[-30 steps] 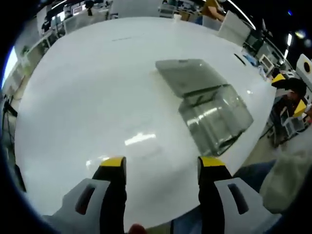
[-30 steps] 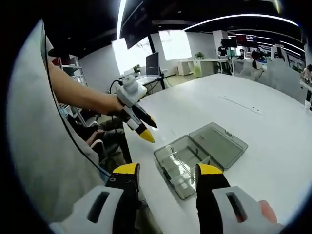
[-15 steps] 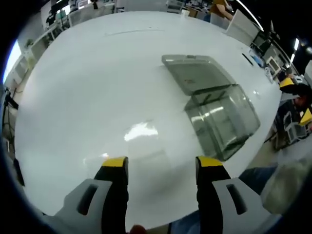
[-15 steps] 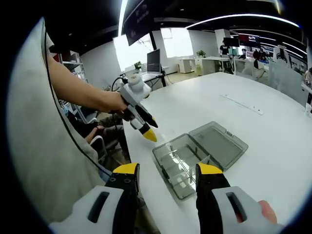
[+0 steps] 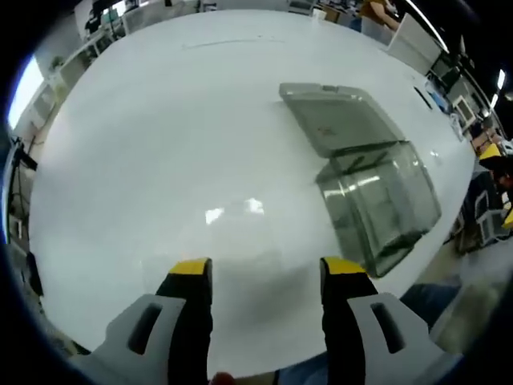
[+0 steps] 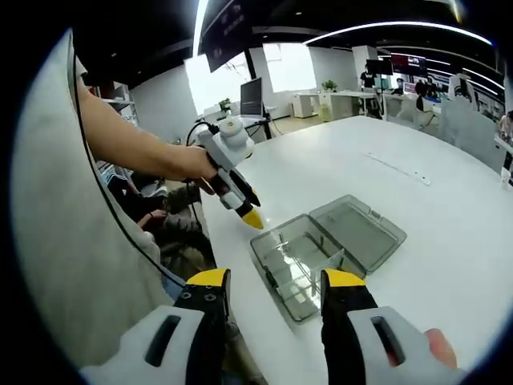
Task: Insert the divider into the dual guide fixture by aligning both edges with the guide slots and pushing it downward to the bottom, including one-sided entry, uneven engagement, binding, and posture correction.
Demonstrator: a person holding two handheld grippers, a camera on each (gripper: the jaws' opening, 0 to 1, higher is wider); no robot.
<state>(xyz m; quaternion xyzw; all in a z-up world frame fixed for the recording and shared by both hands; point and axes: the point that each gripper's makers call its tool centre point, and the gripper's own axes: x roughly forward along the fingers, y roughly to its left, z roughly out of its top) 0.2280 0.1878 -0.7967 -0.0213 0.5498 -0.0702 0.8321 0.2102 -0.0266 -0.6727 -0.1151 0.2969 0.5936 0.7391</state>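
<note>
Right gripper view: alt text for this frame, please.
A clear plastic box with its hinged lid open lies on a white table. The open right gripper points at it; the left gripper hovers beside it.

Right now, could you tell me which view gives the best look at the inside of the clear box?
The right gripper view: it looks down into the open clear box, so its inner partitions show, with the lid lying flat beside it. The left gripper view shows the same box from the side, through glare on its walls, so the interior is hard to read.

Bright overhead strips throw glare patches on the glossy white table (image 5: 160,136); fisheye edges bend and soften.
</note>
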